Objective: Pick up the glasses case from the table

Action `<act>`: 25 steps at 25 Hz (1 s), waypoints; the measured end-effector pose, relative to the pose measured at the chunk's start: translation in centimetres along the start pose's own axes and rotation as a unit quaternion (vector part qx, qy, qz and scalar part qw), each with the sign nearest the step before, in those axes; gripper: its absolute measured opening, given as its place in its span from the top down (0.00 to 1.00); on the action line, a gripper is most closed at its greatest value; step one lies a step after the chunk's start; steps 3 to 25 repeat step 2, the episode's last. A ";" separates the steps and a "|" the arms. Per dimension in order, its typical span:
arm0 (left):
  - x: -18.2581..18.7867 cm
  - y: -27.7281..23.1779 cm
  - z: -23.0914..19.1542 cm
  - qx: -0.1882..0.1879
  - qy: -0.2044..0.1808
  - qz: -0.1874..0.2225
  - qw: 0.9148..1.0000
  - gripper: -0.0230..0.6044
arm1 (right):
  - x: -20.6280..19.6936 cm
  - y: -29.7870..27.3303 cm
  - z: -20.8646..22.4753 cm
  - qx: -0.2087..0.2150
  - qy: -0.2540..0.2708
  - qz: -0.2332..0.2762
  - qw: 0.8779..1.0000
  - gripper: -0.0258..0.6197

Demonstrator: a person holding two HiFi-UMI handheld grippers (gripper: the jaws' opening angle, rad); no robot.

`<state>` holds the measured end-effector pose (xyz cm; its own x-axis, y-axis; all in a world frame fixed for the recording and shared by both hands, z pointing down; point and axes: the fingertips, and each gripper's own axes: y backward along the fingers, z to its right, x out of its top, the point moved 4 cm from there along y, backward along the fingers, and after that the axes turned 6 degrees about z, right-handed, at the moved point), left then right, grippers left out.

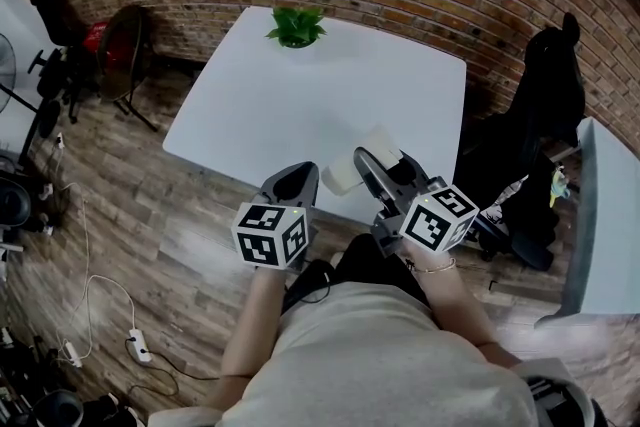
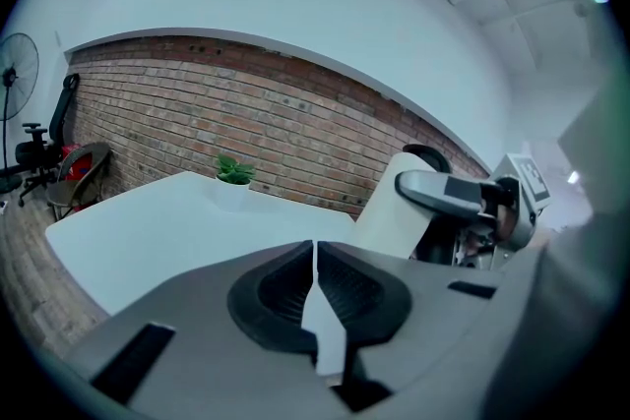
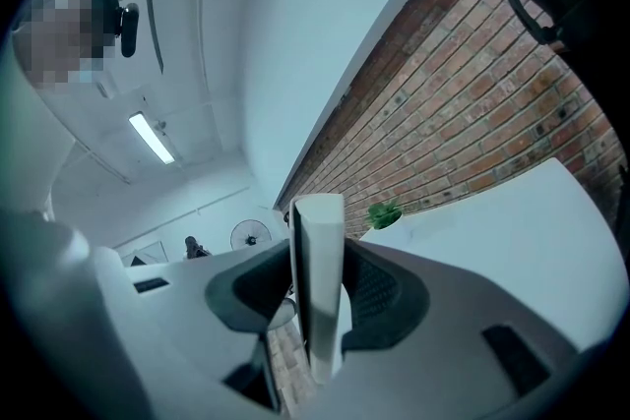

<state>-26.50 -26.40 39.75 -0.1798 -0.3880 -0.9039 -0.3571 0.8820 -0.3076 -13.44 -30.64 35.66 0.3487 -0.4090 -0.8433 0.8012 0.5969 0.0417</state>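
The white glasses case (image 1: 340, 178) is off the white table (image 1: 300, 105), held over its near edge with my right gripper (image 1: 383, 167) shut on it. In the right gripper view the case (image 3: 320, 251) stands on edge between the dark pads (image 3: 379, 295), and the gripper (image 3: 317, 310) is rolled onto its side. My left gripper (image 1: 292, 177) hovers just left of the case, shut and empty. Its jaws meet with nothing between them in the left gripper view (image 2: 315, 256), where the case (image 2: 392, 207) and the right gripper's finger (image 2: 448, 190) show at the right.
A small potted plant (image 1: 295, 25) stands at the table's far edge by the brick wall. A black chair (image 1: 545, 95) is at the right, beside a second table (image 1: 605, 215). More chairs (image 1: 110, 45) and floor cables (image 1: 95, 290) lie to the left.
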 end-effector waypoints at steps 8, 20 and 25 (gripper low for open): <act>0.0 0.0 0.0 0.000 0.004 0.001 1.000 0.94 | 0.0 0.0 0.1 -0.001 0.001 -0.003 1.000 0.73; 0.0 0.0 0.0 0.000 0.004 0.001 1.000 0.94 | 0.0 0.0 0.1 -0.001 0.001 -0.003 1.000 0.73; 0.0 0.0 0.0 0.000 0.004 0.001 1.000 0.94 | 0.0 0.0 0.1 -0.001 0.001 -0.003 1.000 0.73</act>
